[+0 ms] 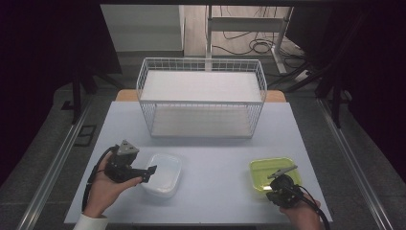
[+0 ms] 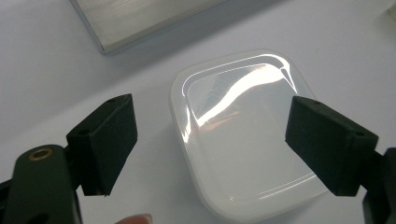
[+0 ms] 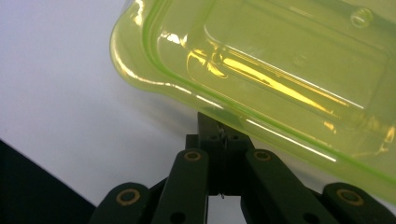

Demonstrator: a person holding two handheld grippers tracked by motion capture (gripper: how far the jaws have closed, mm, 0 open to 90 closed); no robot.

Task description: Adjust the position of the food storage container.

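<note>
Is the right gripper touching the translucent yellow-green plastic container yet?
Touching. In the right gripper view, the right gripper has its jaws closed on the yellow-green plastic container rim.

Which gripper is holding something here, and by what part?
The right gripper is shut on the green container, pinching its near rim. The left gripper is open over the white container, holding nothing.

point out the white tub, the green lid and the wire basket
white tub (image 2: 243, 135), left gripper view, on its glossy top face
green lid (image 1: 268, 171), high view, on its flat left half
wire basket (image 1: 201, 60), high view, on its far top rim
</note>
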